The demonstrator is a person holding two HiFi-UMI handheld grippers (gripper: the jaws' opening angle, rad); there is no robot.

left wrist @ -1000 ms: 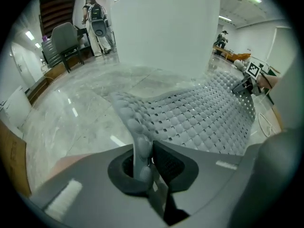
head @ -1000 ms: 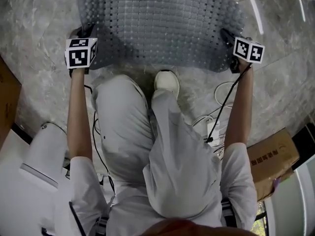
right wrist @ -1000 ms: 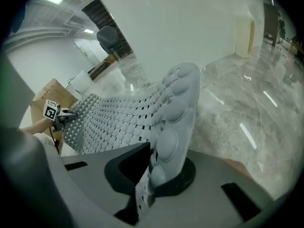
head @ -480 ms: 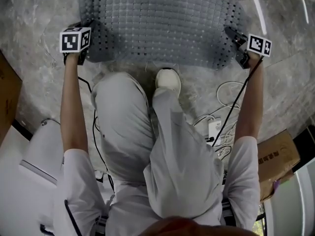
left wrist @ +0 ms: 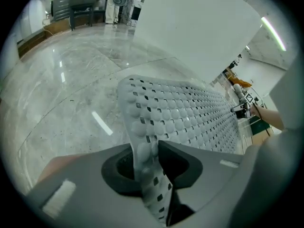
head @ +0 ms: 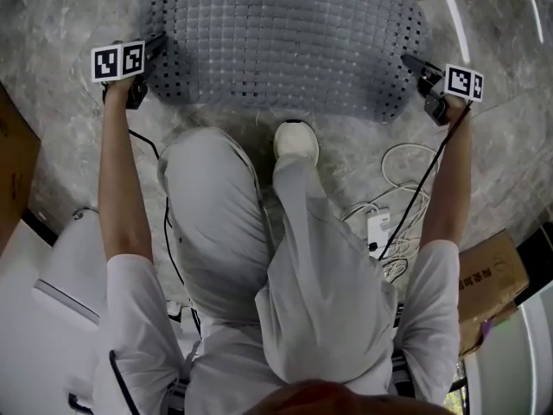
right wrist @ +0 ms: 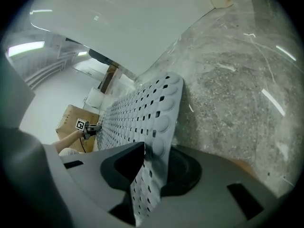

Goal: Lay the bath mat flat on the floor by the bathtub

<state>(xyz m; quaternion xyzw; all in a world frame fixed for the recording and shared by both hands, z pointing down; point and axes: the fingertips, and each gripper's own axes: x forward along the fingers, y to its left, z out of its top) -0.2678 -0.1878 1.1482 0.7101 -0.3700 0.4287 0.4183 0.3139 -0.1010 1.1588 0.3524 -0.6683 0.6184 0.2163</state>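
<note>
The grey perforated bath mat (head: pixel 285 41) lies spread on the marble floor, ahead of the person's knees. My left gripper (head: pixel 154 48) is at its left end and my right gripper (head: pixel 413 63) at its right end. In the left gripper view the mat's (left wrist: pixel 190 118) near edge still runs between the jaws of the left gripper (left wrist: pixel 147 148), which are opening with slack beside it. The right gripper view shows the same: the mat (right wrist: pixel 137 113) hangs loosely between the widening jaws of the right gripper (right wrist: pixel 154 151).
A white tub wall (left wrist: pixel 199 27) rises just beyond the mat. Cardboard boxes stand at the right (head: pixel 484 275) and the left edge (head: pixel 13 171). Cables and a power strip (head: pixel 380 227) lie by the person's right side. A white shoe (head: pixel 295 141) is planted near the mat's near edge.
Both grippers have moved outward, away from each other, drawing the mat's ends wider. Their jaws have loosened from the mat's edges.
</note>
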